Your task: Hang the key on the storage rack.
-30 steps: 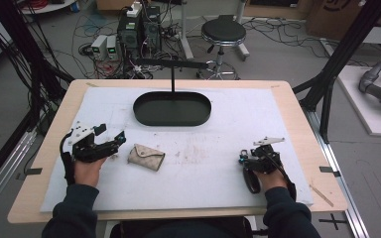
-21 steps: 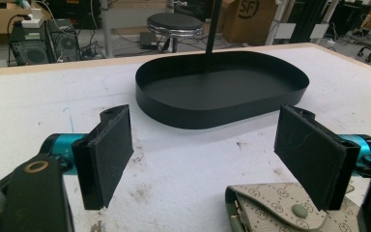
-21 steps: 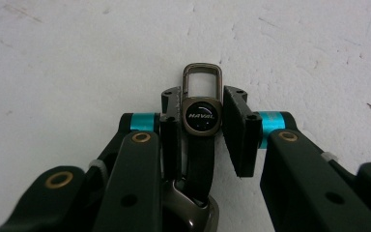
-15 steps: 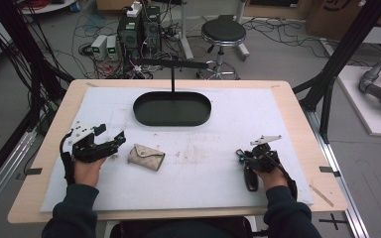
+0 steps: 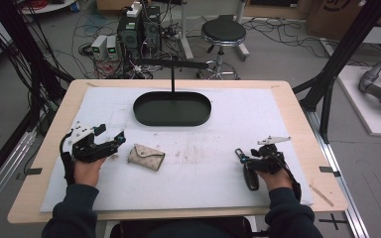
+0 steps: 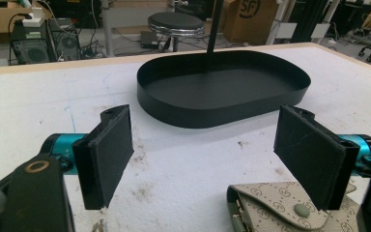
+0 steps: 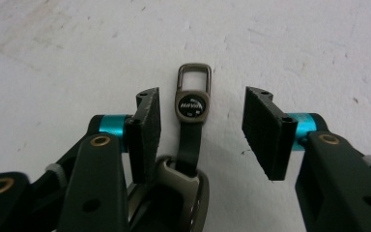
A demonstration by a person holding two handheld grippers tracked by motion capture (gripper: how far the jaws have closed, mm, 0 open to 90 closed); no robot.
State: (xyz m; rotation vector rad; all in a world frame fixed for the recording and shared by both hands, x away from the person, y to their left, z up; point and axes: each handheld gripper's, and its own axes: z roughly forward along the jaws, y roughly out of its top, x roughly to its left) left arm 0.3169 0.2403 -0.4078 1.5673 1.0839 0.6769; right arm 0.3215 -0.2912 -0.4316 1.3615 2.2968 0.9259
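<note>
While both sets of jaws gape empty: pouch (image 5: 146,157) beside left gripper (image 5: 110,145), right gripper (image 7: 200,121), just opened, astride key strap (image 7: 192,113), black tray (image 5: 172,108) beyond, tabletop (image 5: 203,163) otherwise unobstructed.

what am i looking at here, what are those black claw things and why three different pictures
A person sits at a table with a hand-held two-jaw gripper in each hand. The high view looks down from above: the left gripper is at the left, the right gripper at the right. The other two pictures come from small cameras riding on each gripper, looking along its black jaws.

On the white surface lie a black oval tray with an upright post, and a beige patterned pouch beside the left gripper. A dark strap with a metal clip lies between the right gripper's jaws, which have just been opening; the pads stand apart from it. The left jaws are open and hold nothing.
</note>
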